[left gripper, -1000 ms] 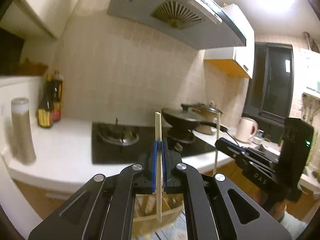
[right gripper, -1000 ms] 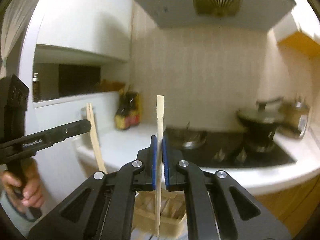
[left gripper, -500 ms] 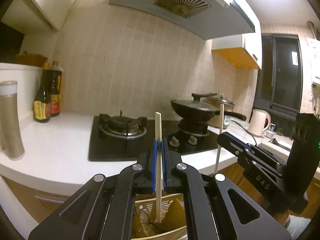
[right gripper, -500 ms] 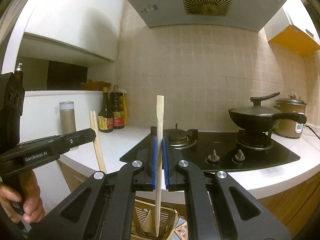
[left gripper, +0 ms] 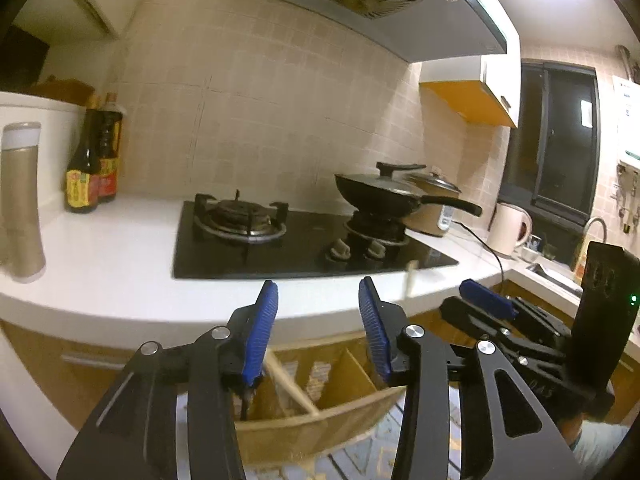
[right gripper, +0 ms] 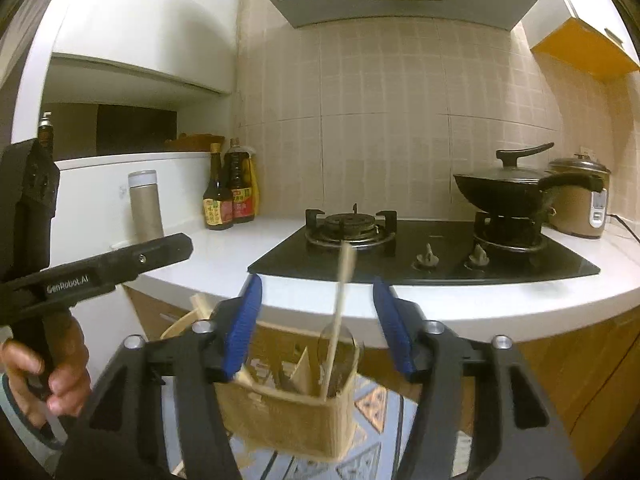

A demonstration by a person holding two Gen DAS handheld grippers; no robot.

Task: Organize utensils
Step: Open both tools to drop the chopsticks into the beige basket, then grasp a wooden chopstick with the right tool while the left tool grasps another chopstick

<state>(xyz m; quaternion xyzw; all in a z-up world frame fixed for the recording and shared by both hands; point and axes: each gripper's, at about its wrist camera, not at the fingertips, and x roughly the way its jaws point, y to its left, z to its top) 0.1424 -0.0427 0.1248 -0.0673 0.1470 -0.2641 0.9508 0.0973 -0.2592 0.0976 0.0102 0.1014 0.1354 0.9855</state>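
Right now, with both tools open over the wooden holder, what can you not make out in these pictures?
- Left wrist view: the wooden holder bottom and most compartments, hidden behind the left tool.
- Right wrist view: the utensil between the right tool fingers is motion-blurred; its type is unclear.
- Right wrist view: the bottle labels are too small to read.

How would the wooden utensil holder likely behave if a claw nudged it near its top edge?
The wooden utensil holder looks thin-walled, so probably light and easily slid. The long wooden utensil leaning inside rises well above its rim, so a high push might tip it.
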